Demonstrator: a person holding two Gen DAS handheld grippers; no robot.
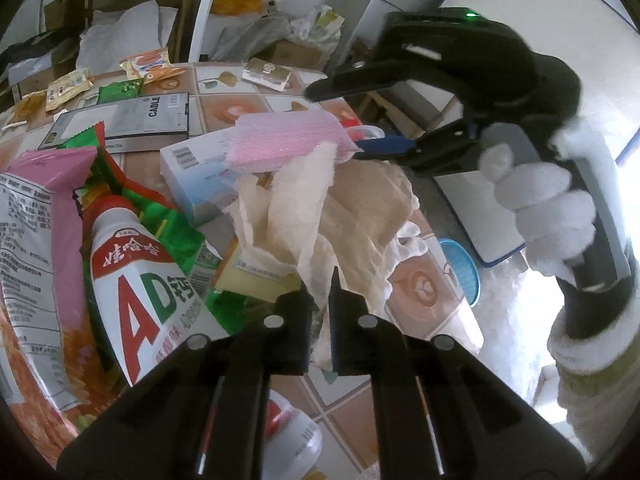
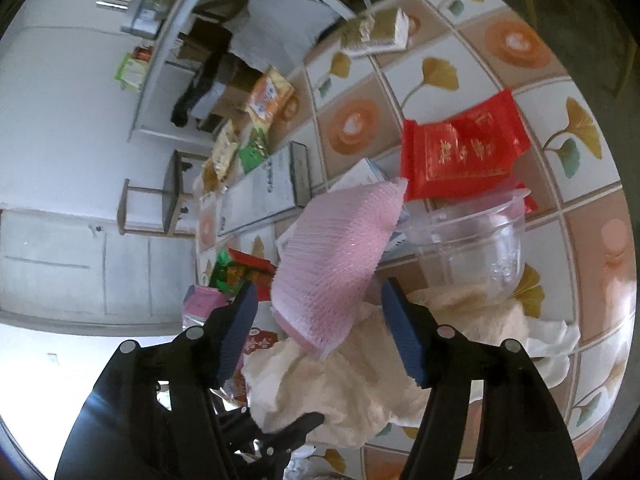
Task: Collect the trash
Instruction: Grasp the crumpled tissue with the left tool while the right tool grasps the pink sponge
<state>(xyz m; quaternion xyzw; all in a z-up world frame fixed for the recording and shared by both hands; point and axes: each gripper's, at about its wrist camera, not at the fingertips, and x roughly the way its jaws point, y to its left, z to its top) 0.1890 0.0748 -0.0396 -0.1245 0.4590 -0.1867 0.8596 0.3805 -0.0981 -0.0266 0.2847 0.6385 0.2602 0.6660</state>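
Right now my left tool (image 1: 320,300) is clamped shut on a fold of the crumpled cream tissue (image 1: 320,216), which I take as my landmark: it lies in the middle of the heap of trash on the tiled bench (image 2: 472,92). I pinch it low at its near edge, I judge, so the whole wad lifts in one piece instead of tearing.

My right tool (image 2: 316,334) stands open, its blue pads (image 2: 404,340) on either side of the pink foam net (image 2: 336,264) but not pressing it. That net rests on the far side of the tissue, leaning over a white carton (image 1: 192,176), so it sits high and is easy to straddle. A gloved hand (image 1: 552,208) holds this tool beyond the tissue, coming in over the bench edge.

Left of the tissue lies a white drink bottle (image 1: 132,280) on green wrappers (image 1: 176,232). A clear plastic cup (image 2: 476,236) lies on its side just behind the tissue, with a red packet (image 2: 460,152) beyond it. A blue basket (image 1: 460,268) sits on the floor to the tissue's right, possibly where the trash goes.
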